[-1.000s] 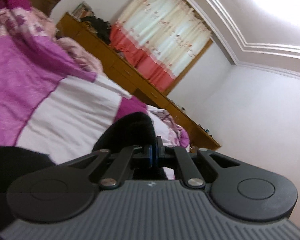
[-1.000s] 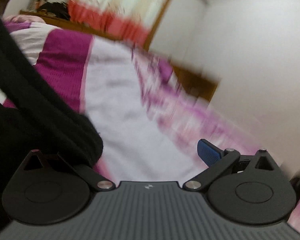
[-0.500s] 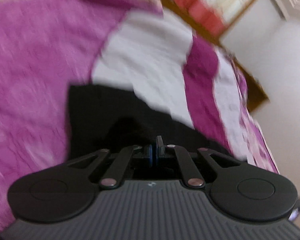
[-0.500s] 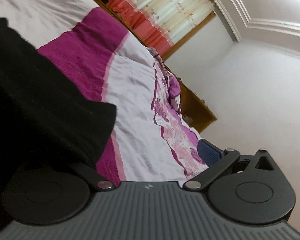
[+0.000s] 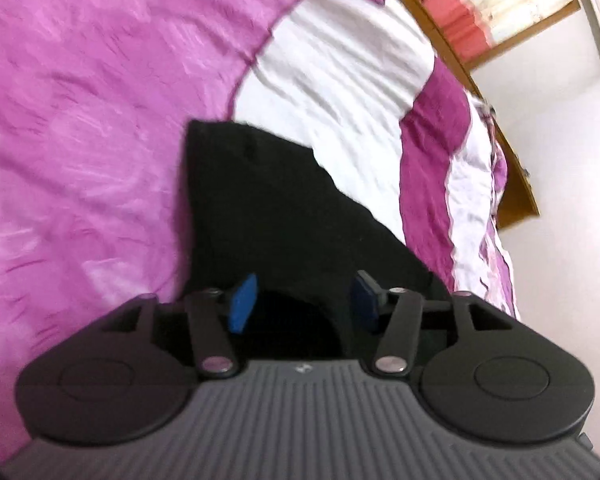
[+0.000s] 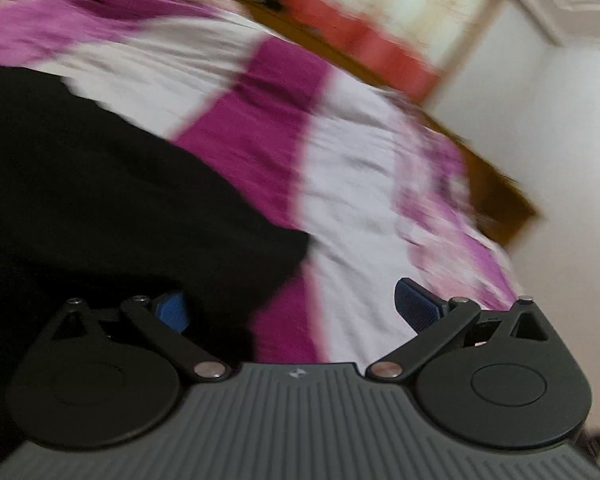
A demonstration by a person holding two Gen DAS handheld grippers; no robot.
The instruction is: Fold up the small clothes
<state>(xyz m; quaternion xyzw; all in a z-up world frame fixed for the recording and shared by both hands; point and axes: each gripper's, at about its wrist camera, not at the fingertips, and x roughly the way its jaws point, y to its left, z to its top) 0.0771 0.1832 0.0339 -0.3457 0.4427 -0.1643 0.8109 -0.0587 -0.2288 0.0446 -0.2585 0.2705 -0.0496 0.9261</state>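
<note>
**Both jaws released over black garment on bed**

Left wrist view: left gripper [image 5: 303, 300] at lower centre, jaws spread apart, nothing between them. Blue pads [image 5: 242, 303] visible on both fingers, left pad brighter, right pad in shadow. Black garment [image 5: 268, 208] lies flat on the bed [image 5: 80, 120], filling the middle of the frame from the jaws up to a squared corner at centre. Its left edge runs straight down toward the left finger; its right edge slants down to the lower right. A raised fold or hump of the cloth sits just ahead of the jaws, dark and hard to read. Bedcover under it is pink-purple at left, white band at upper centre, magenta and white stripes at right. Curtain [image 5: 495, 4], red below and pale above, at upper right. White wall [image 5: 571, 200] down the right side.

Right wrist view, heavily motion-blurred: right gripper [image 6: 296, 308] at lower centre, jaws wide apart, holding nothing. Garment [image 6: 112, 200] covers the left half of the frame; its corner ends near centre. Left pad sits against or just over the cloth edge, cannot tell which through the blur; right pad stands over white bedcover [image 6: 359, 208]. Magenta stripe runs from upper centre down to the jaws. Wooden furniture [image 6: 495, 196] along the far side, right. Curtain at upper right.
</note>
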